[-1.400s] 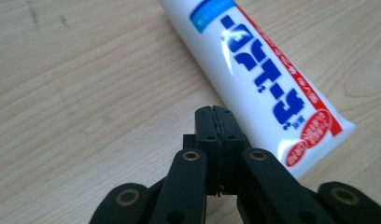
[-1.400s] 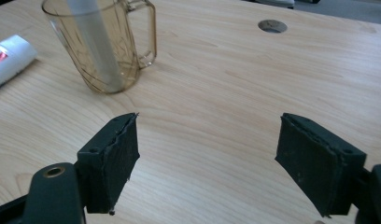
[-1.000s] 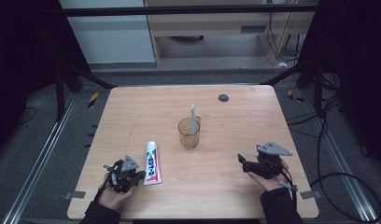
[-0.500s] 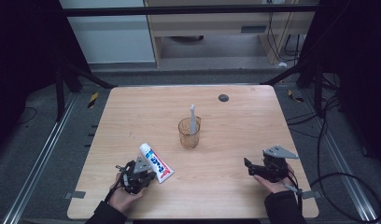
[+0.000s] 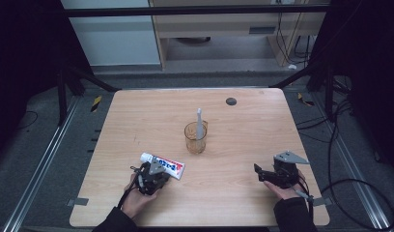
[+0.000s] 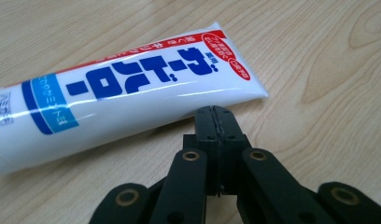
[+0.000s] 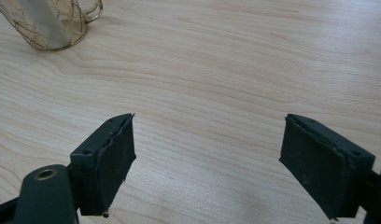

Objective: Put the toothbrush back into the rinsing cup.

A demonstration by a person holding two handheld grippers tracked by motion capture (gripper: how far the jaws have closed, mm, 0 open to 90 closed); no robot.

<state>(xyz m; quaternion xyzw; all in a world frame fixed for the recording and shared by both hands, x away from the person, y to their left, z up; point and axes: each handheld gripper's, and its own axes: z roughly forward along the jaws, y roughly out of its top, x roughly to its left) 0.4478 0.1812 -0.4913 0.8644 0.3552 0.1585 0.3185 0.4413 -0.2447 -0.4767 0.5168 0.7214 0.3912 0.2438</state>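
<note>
A person stands at a pale wooden surface (image 5: 137, 121), holding a gripper in each hand. The left gripper (image 6: 215, 116) has its jaws pressed fully together with nothing between them. Its closed tips sit just beside the flat crimped end of a white toothpaste tube (image 6: 128, 98) with blue and red lettering; whether they touch it cannot be told. The tube lies flat on the surface, stretching away to the left of those jaws. In the high view the left gripper (image 5: 151, 175) sits near the front edge of the surface, with the tube (image 5: 162, 165) just beyond it.

The right gripper (image 7: 207, 154) has its jaws spread wide apart, holding nothing, with bare wood between and ahead of them. Far ahead and to its left stands an amber glass cup (image 7: 53, 23) with a white toothbrush (image 5: 199, 123) upright inside. In the high view the right gripper (image 5: 267, 175) is well apart from the left one, near the front right corner, with open surface between them.
</note>
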